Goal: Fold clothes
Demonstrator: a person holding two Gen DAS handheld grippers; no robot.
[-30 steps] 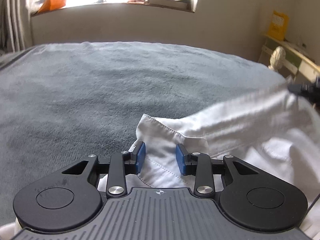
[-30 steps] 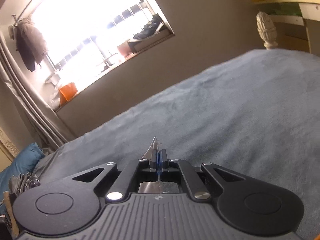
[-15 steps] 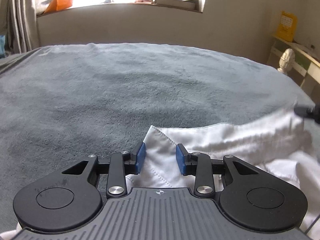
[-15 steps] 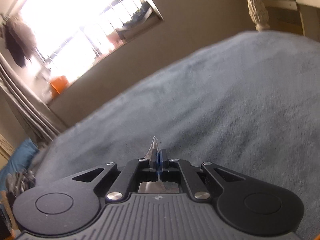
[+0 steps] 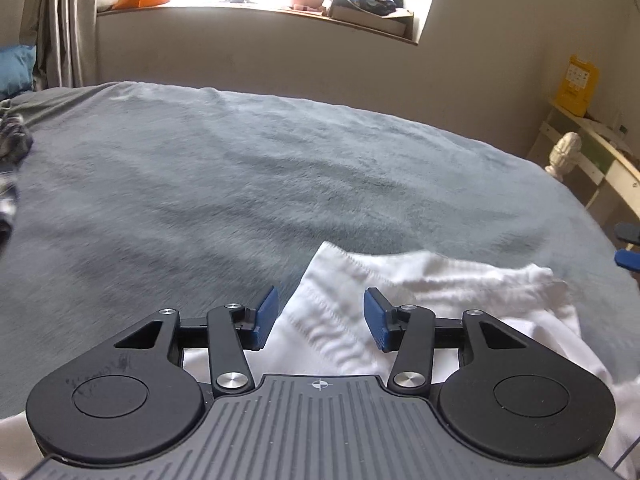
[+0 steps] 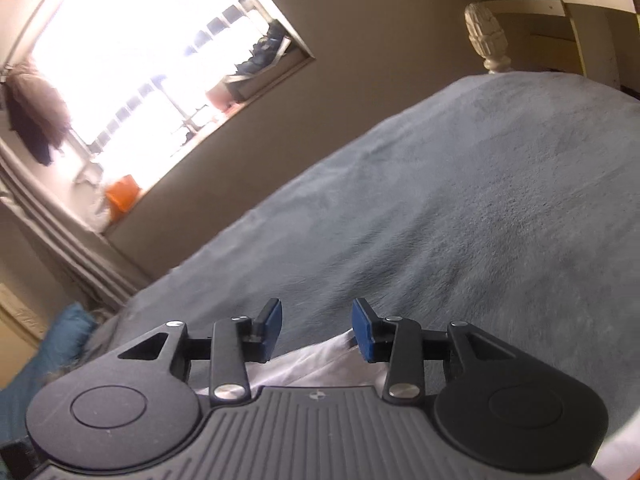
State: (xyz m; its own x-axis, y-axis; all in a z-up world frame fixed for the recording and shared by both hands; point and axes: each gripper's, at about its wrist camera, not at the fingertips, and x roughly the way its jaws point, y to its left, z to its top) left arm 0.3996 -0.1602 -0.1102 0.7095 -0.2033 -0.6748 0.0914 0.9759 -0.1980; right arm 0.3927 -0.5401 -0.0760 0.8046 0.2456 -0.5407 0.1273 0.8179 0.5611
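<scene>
White stitched shirt [image 5: 420, 280] on plush grey bed [image 5: 240, 184].
Left claw [image 5: 320, 318] and right claw [image 6: 316, 330] opening, pads clear of cloth; carved bedpost finial [image 6: 488, 36] beyond.

No readable text, brand or number anywhere. Yellow box [image 5: 579, 85] on cream shelf at right of left wrist view carries pale printed label, marks too small and blurred to read. Grey ribbed gripper housing [image 5: 319, 420] bears small crosshair symbol only, no lettering.
</scene>
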